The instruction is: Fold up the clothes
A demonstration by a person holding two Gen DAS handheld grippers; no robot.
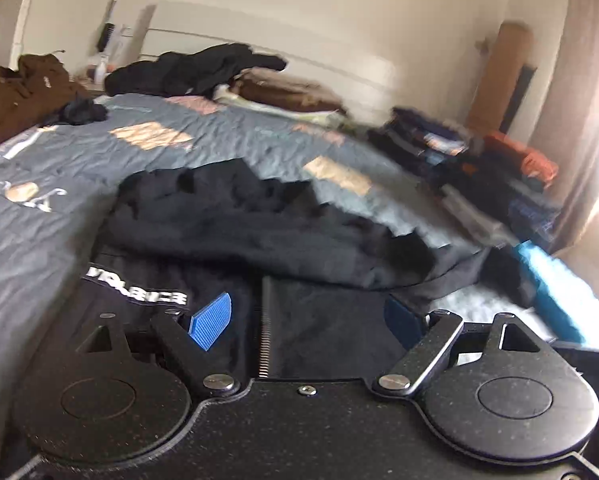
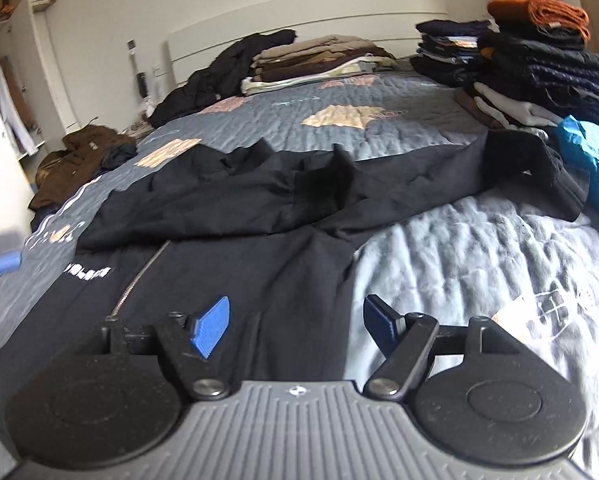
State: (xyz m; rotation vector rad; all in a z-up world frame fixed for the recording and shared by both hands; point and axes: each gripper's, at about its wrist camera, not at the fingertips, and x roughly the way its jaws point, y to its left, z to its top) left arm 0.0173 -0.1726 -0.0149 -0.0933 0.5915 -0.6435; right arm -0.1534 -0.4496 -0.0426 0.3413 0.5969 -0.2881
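Observation:
A black zip jacket (image 2: 259, 208) with white lettering on the chest lies spread on the grey quilted bed (image 2: 439, 264), sleeves folded across its upper part. In the left wrist view the same jacket (image 1: 259, 224) fills the near bed, its zipper (image 1: 264, 332) running between my fingers. My left gripper (image 1: 305, 320) hovers open over the jacket's lower front, nothing between its blue pads (image 1: 210, 320). My right gripper (image 2: 297, 326) is open too, over the jacket's right edge where it meets the quilt. A blue tip of the left gripper shows at the left edge of the right wrist view.
Folded stacks stand at the bed's right side (image 2: 539, 68) and by the headboard (image 2: 319, 60). A loose black pile (image 2: 219, 76) lies near the headboard, a brown garment (image 2: 75, 164) at the left edge, a bright blue item (image 2: 591, 160) at the right.

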